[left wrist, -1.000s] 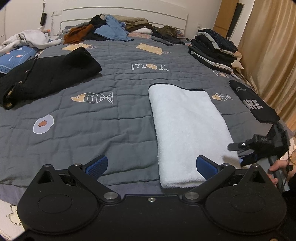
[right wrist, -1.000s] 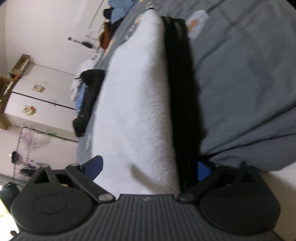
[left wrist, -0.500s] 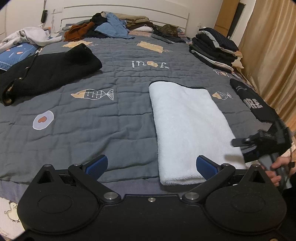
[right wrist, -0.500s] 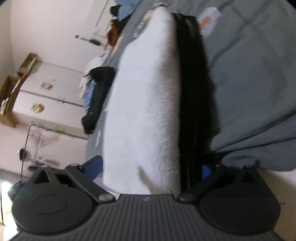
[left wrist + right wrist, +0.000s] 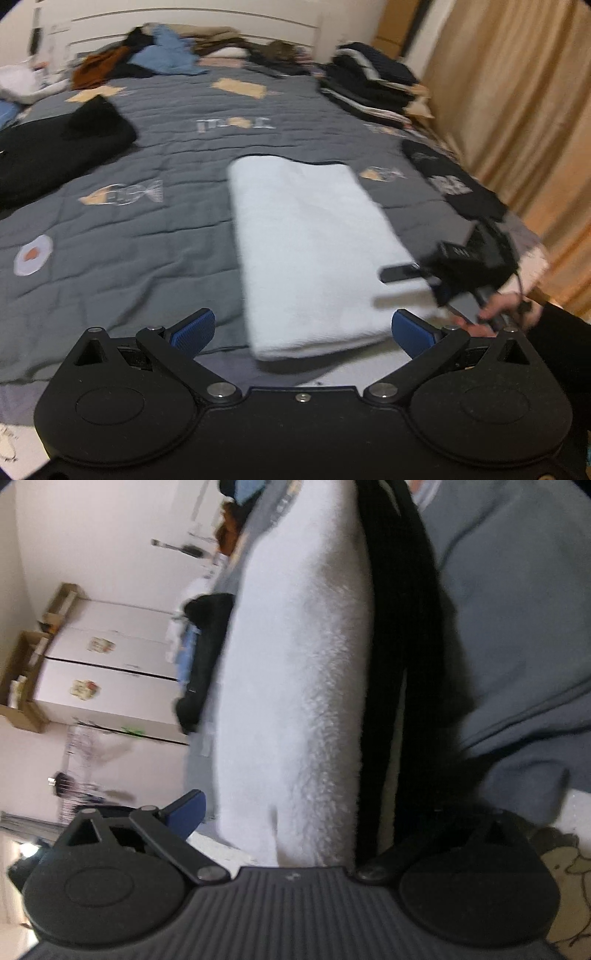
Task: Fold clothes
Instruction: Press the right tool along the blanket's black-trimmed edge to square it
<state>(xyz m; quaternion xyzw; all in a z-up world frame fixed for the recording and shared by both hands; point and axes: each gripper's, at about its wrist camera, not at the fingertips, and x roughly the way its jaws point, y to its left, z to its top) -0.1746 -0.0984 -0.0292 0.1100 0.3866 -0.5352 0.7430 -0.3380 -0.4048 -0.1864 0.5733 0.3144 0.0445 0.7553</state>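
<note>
Nearest the left wrist camera, the left gripper (image 5: 302, 330) hovers above the near edge of the bed (image 5: 122, 258), its blue-padded fingers (image 5: 194, 329) spread wide apart and gripping nothing. Just beyond them lies the folded white fleece garment (image 5: 310, 243), a long rectangle flat on the grey quilt, its short near end between the two fingers in this view and a thin black edge showing along its far end. At the garment's near right corner, the right gripper (image 5: 400, 274) comes in from the side, held by a hand (image 5: 506, 312) in a dark sleeve (image 5: 565, 354). The right wrist view, rolled sideways, shows the white fleece layer and the black layers beneath it (image 5: 402, 664) filling the gap between the right fingers; the left pad (image 5: 188, 812) stands clear of the fabric and the other pad is hidden behind the black layers, so the fingers are apart and whether they touch the cloth cannot be determined. Farther back on the bed, a black garment (image 5: 55, 155) lies at left and a black printed shirt (image 5: 454, 184) at right. At the headboard end sit a loose heap of clothes (image 5: 166, 59) and a stack of folded dark clothes (image 5: 373, 85); tan curtains (image 5: 517, 110) hang at right
</note>
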